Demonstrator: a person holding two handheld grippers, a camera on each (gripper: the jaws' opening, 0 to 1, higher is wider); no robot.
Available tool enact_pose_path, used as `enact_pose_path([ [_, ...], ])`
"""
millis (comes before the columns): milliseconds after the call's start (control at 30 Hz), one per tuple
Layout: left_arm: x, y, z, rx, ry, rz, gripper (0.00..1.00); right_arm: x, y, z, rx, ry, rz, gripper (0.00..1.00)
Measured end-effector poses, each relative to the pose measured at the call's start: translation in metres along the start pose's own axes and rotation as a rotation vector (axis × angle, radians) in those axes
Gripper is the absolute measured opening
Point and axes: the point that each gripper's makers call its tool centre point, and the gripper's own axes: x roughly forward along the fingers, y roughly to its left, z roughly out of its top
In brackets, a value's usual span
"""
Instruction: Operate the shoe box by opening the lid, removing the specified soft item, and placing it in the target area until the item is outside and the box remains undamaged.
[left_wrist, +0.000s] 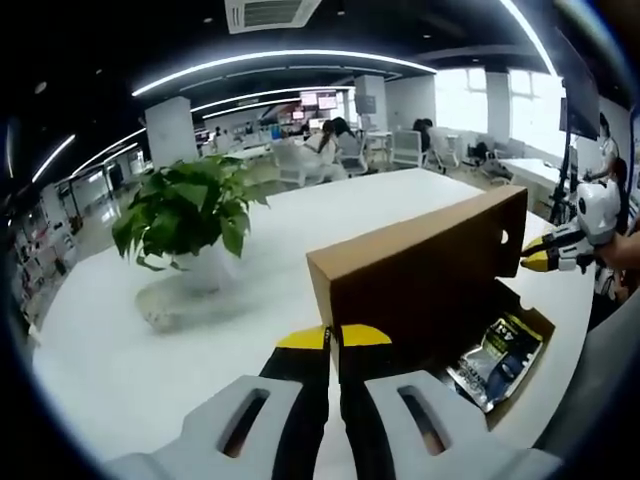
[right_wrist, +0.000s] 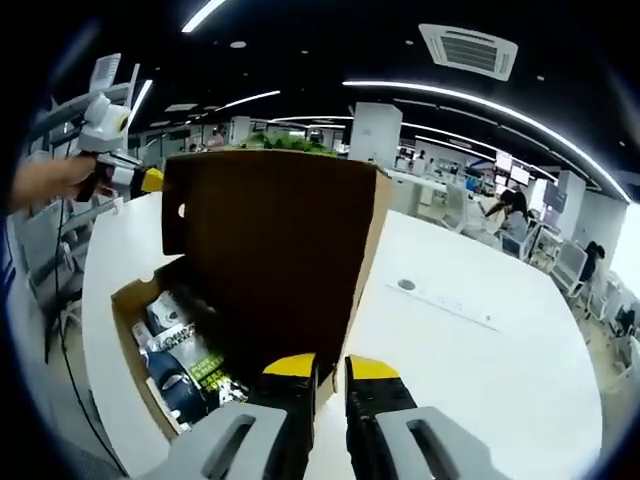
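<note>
A brown cardboard shoe box stands on a white table with its lid raised upright. Inside lie soft dark packets with green and white labels. My left gripper has its yellow-tipped jaws pressed together on the near end of the lid. At the lid's far end a hand holds the right gripper. In the right gripper view the lid rises straight ahead, and my right gripper pinches its near edge. The left gripper touches the lid's far edge there.
A leafy green plant in a white pot stands on the white table to the left of the box. A small round inset sits in the tabletop. Behind are office desks, chairs and seated people.
</note>
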Motion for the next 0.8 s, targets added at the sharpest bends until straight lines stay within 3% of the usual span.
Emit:
enact_pose_path([
  [267, 0.004, 0.002, 0.002, -0.007, -0.004, 0.000, 0.00, 0.009, 0.000, -0.014, 0.028, 0.030, -0.006, 0.01],
  [400, 0.006, 0.003, 0.003, -0.012, -0.007, 0.001, 0.00, 0.012, -0.002, -0.015, 0.060, 0.023, -0.003, 0.00],
  [800, 0.008, 0.004, 0.004, -0.009, -0.009, -0.007, 0.00, 0.021, -0.006, -0.011, 0.023, 0.021, -0.007, 0.00],
])
